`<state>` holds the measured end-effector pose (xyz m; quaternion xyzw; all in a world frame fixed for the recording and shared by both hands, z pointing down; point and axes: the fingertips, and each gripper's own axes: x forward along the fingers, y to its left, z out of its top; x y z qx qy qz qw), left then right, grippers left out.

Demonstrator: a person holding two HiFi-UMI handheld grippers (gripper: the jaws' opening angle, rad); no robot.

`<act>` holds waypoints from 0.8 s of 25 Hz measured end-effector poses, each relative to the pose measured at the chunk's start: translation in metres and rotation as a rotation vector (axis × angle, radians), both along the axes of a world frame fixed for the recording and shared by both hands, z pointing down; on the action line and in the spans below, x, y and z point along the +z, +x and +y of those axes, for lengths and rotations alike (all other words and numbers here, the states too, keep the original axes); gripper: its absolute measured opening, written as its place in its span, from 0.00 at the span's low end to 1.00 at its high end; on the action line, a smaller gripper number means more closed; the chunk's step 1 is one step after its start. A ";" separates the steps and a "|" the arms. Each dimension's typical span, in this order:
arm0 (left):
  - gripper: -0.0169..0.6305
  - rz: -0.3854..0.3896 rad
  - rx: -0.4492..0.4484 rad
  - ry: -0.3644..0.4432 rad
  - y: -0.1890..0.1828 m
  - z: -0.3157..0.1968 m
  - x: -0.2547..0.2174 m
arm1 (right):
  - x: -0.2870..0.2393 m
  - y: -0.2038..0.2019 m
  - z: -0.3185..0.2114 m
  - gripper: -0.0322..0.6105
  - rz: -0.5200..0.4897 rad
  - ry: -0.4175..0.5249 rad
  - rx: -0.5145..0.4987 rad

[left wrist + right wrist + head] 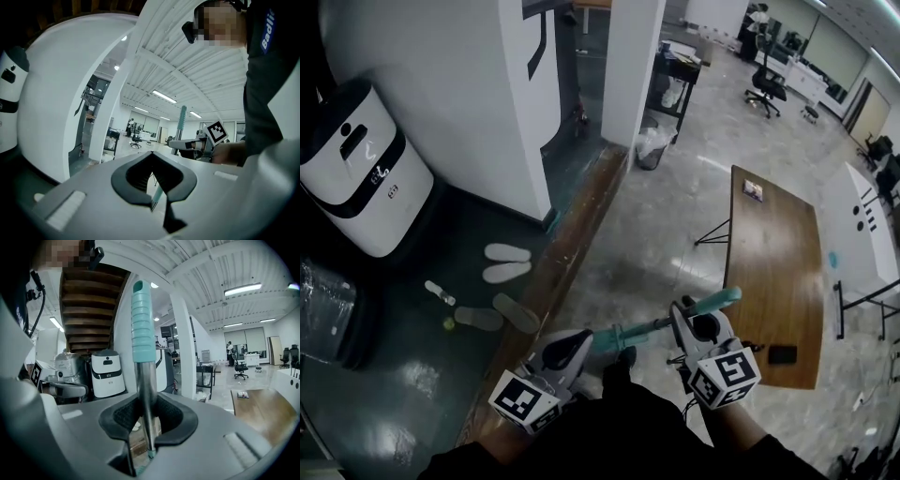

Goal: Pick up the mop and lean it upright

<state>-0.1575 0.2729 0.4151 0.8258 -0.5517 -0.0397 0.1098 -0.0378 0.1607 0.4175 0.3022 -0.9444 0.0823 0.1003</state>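
The right gripper [148,432] clamps narrowly on the mop [143,348] pole just below its teal grip, while the left gripper [157,194] pinches the same pole farther down, the mop spanning the 2 beside the wooden table [773,281].

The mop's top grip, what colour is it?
The grip is teal and ribbed, on a silver pole. The right gripper view shows it best.

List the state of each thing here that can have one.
mop, held in both claws, not leaned yet; head out of view
left claw, shut on mop
right claw, shut on mop
slippers, lying flat, unworn
chair, upright, empty
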 end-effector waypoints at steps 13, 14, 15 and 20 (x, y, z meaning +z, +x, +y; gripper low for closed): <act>0.06 -0.088 -0.069 -0.031 -0.009 -0.160 -0.018 | 0.018 -0.036 -0.136 0.20 -0.029 -0.040 -0.137; 0.06 -0.092 -0.071 -0.026 -0.007 -0.173 -0.020 | 0.020 -0.037 -0.146 0.20 -0.025 -0.040 -0.147; 0.06 -0.095 -0.070 -0.025 -0.006 -0.185 -0.022 | 0.022 -0.038 -0.156 0.20 -0.022 -0.041 -0.151; 0.06 -0.108 -0.031 -0.044 0.002 -0.230 -0.022 | 0.024 -0.029 -0.204 0.20 -0.024 -0.049 -0.110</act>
